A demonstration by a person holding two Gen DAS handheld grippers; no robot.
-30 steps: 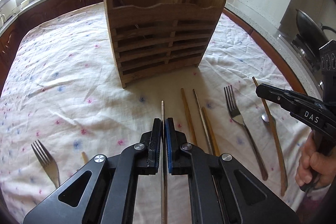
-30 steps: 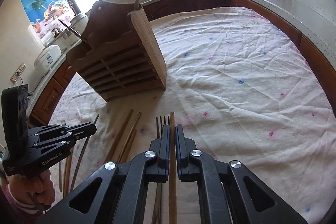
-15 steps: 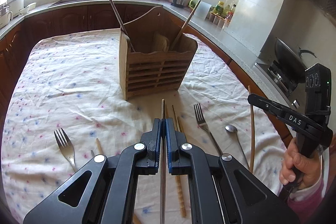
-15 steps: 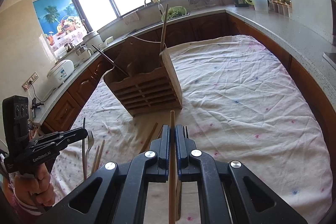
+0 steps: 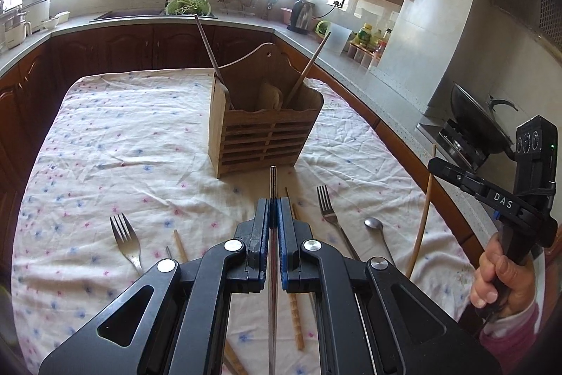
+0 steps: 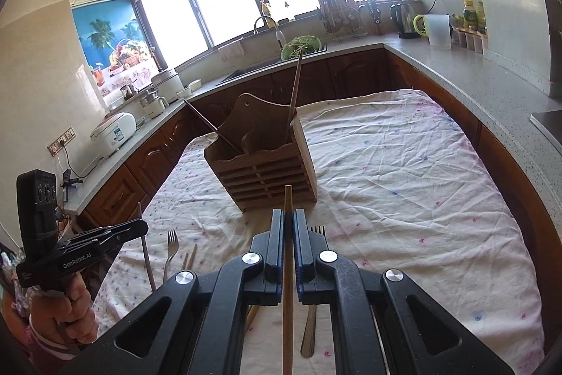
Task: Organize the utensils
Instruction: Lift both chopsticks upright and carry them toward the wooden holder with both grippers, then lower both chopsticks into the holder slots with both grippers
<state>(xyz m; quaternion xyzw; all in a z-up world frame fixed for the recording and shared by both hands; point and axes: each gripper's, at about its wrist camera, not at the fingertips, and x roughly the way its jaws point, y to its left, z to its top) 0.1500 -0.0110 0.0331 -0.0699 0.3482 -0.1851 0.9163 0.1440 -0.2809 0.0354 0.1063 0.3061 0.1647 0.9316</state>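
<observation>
Left tool (image 5: 273,204) clamps metal chopstick (image 5: 272,185); right tool (image 6: 288,217) clamps wooden chopstick (image 6: 288,202).

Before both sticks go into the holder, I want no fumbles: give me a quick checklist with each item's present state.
1. Left gripper shut on metal chopstick: ok.
2. Right gripper shut on wooden chopstick: ok.
3. Wooden holder upright on the cloth: ok.
4. Both sticks lifted off the cloth: ok.
5. Free room in the holder's compartments: cannot tell.
6. Tips over the holder's opening: not ok, both short of it.
</observation>
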